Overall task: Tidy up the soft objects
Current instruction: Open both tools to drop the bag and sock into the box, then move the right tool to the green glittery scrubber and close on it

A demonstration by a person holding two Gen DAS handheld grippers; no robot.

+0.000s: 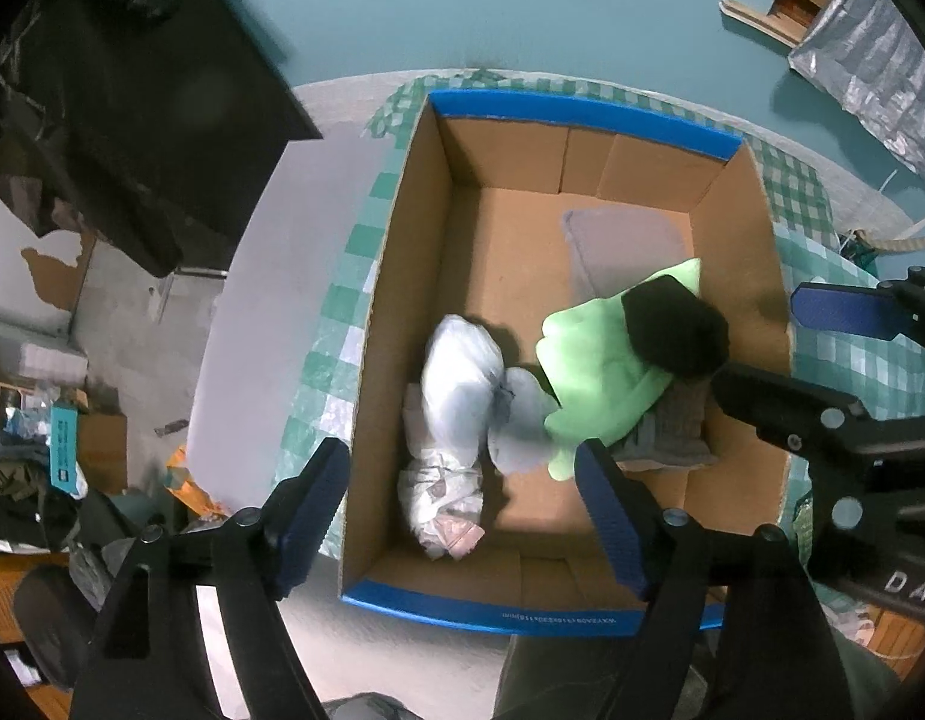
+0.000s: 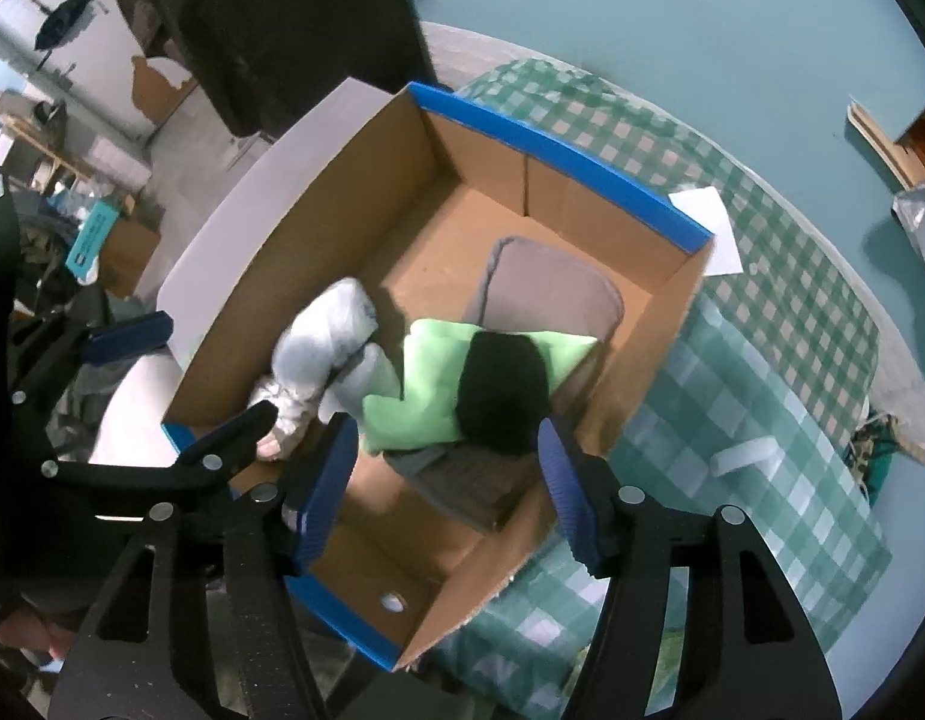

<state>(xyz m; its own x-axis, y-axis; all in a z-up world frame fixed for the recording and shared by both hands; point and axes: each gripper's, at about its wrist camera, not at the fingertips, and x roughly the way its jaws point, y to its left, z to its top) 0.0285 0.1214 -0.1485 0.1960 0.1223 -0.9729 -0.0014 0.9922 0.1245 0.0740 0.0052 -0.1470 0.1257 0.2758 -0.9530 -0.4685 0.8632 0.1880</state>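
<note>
An open cardboard box with blue-taped rims stands on a green checked cloth. Inside lie a white plastic-wrapped bundle, a light green cloth, a black soft item on top of it, a grey folded cloth beneath, and a grey pad at the back. My left gripper is open and empty above the box's near end. My right gripper is open and empty above the black item.
The green checked cloth covers the surface to the right, with a white paper behind the box. A white board lies left of the box. A black bag hangs at the left. Clutter fills the floor at far left.
</note>
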